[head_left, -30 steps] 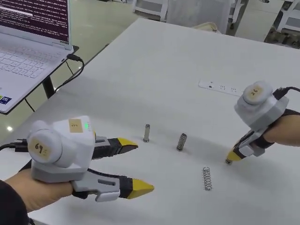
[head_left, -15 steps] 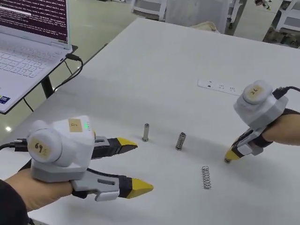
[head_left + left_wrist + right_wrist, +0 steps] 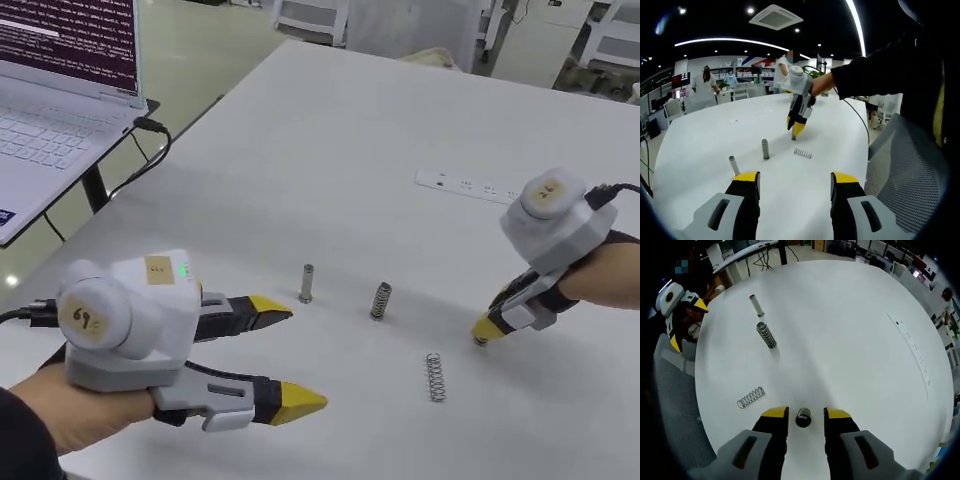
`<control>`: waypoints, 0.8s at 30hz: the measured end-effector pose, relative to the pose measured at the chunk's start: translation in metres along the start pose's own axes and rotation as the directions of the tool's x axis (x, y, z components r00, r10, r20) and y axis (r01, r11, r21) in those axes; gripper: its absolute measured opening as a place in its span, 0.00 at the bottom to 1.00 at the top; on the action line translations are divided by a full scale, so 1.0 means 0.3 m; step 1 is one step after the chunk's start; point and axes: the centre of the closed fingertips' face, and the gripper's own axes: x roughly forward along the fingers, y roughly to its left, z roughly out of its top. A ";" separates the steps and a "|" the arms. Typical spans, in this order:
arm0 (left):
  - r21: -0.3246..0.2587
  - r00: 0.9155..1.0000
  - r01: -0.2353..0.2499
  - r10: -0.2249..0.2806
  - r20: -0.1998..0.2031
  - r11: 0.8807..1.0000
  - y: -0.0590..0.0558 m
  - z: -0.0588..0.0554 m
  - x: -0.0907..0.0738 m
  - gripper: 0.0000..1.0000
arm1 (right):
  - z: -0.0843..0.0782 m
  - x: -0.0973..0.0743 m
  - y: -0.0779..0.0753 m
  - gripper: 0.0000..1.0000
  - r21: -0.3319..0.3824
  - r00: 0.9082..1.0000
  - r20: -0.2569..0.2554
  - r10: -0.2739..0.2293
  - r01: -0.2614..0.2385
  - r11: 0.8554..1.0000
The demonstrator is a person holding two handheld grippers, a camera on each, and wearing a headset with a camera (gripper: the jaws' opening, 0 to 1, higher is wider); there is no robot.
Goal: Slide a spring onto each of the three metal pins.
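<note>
Nothing moved since earlier frame, only camera drift. Right gripper (image 3: 481,334) narrow, straddling rightmost pin (image 3: 803,417), no grip. Left gripper (image 3: 795,176) wide, empty. Loose spring (image 3: 434,377) lies near-left of pin: pinch one end, lower coaxially.

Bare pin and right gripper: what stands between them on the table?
In the head view, the pin with a spring stands between the bare pin and the right gripper.

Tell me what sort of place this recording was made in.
Probably an open-plan office or lab workspace: a big white table carrying a power strip, a laptop showing terminal text beside it, and a ceiling air vent overhead.
</note>
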 end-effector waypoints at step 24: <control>-0.012 1.000 -0.004 0.004 0.022 1.000 -0.018 0.020 0.000 0.52 | -0.007 -0.060 -0.016 0.68 0.129 0.971 0.222 -0.093 0.066 0.990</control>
